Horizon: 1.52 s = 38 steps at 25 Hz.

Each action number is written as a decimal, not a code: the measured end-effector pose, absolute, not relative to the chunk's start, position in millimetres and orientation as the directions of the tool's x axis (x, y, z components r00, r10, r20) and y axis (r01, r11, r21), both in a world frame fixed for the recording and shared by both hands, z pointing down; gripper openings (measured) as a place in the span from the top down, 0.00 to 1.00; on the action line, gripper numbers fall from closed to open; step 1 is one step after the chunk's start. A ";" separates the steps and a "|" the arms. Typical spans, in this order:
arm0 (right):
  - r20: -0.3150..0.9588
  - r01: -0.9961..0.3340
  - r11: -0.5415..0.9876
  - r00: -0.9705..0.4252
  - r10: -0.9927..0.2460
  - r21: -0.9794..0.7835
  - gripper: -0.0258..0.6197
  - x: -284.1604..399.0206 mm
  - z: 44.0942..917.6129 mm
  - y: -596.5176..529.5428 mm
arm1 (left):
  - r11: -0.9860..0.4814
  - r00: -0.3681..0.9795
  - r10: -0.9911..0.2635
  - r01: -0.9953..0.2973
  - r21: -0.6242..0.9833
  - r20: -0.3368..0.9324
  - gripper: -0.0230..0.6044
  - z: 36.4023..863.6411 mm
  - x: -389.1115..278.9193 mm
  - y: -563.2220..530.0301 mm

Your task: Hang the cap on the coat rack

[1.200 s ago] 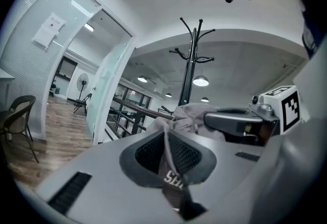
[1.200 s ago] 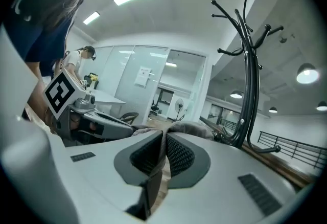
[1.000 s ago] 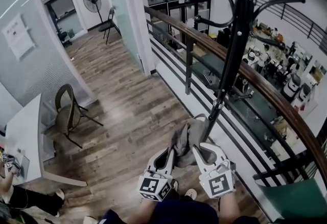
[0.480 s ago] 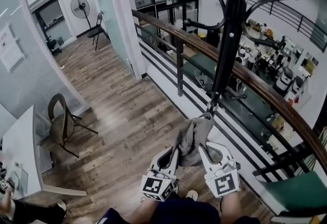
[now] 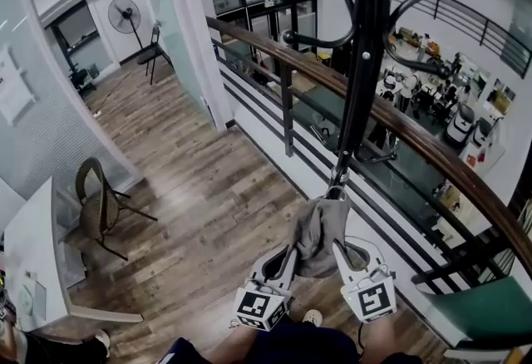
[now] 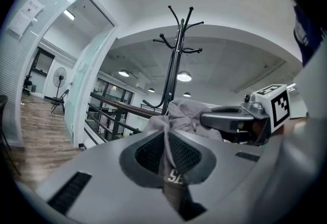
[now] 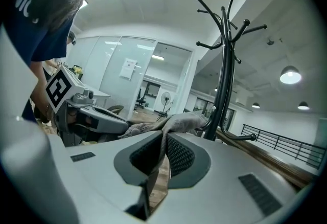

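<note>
A grey cap (image 5: 320,227) hangs crumpled between my two grippers, low in the head view. My left gripper (image 5: 288,253) is shut on its left edge, and the cloth (image 6: 171,115) runs pinched between the jaws. On the cap's right edge my right gripper (image 5: 338,248) is shut too, with the fabric (image 7: 176,123) clamped in its jaws. The black coat rack (image 5: 363,46) stands just beyond the cap, its pole rising past curved hooks (image 5: 320,40). The cap sits against the lower pole, far below the upper hooks (image 6: 180,39) (image 7: 227,23).
A railing with a brown wooden handrail (image 5: 416,142) runs diagonally behind the rack, over a drop to a lower floor. A wicker chair (image 5: 100,203) and a white table (image 5: 37,267) stand at the left on the wooden floor. A green chair seat (image 5: 478,312) is at the lower right.
The view has shifted, so the rack and railing slid left and the pole looks nearer. Both grippers stay shut on the cap, which has risen slightly toward the pole.
</note>
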State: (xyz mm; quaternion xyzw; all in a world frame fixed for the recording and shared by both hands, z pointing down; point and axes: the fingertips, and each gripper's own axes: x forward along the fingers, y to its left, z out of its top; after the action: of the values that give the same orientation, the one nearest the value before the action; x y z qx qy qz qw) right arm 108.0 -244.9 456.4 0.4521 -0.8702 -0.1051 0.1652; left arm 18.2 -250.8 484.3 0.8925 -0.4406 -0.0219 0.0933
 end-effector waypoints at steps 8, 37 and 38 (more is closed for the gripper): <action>0.238 -0.781 0.568 -0.518 -0.822 0.260 0.92 120.6 482.7 -252.7 | -0.580 0.606 -0.789 -0.789 0.203 0.101 0.92 505.7 26.4 -255.9; 0.349 -0.937 0.346 -0.339 -0.874 -0.043 0.91 173.6 558.9 -334.2 | -0.609 0.631 -0.732 -0.775 0.166 0.258 0.92 563.0 69.1 -325.8; 0.357 -0.939 0.341 -0.333 -0.873 -0.043 0.91 174.1 561.4 -335.8 | -0.612 0.632 -0.724 -0.773 0.166 0.276 0.92 567.4 70.2 -326.7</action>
State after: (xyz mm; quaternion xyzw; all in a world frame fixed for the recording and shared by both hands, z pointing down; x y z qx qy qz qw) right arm 174.1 -335.8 561.4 0.5610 -0.8074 0.1215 0.1367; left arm 70.2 -326.7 567.4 0.8933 -0.4189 0.0909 0.1353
